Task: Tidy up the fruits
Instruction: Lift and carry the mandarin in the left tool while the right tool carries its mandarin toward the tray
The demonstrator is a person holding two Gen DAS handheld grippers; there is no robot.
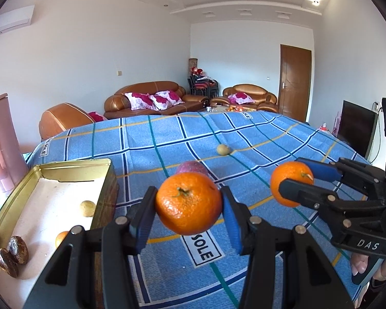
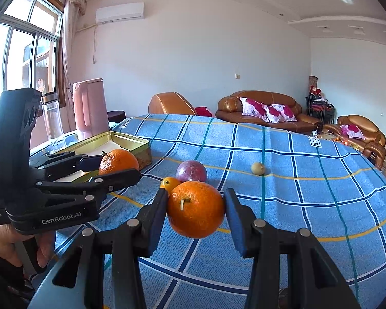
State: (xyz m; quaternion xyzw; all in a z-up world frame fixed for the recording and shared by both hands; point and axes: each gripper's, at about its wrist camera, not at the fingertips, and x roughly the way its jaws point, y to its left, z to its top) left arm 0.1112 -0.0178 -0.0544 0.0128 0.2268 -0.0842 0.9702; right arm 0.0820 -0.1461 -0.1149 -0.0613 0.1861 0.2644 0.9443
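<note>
While left gripper [image 1: 189, 203] hides much of purple fruit [image 1: 191, 168] behind it, right wrist view shows that fruit whole, plus small kumquat [image 2: 169, 183] unseen in left view. Left gripper pinches mandarin [image 1: 189, 203], green stem stub, held above blue checked tabletop [image 1: 146, 144]. Right gripper [image 2: 196, 209] pinches second mandarin [image 2: 196, 209], pale stem. Small yellowish fruit [image 1: 223, 149] lies farther back. Gold tin [image 1: 15, 200] at left, cut off by frame; holds round yellowish fruit [image 1: 87, 208], half-hidden orange one [image 1: 61, 238], brown pieces hard to identify.
</note>
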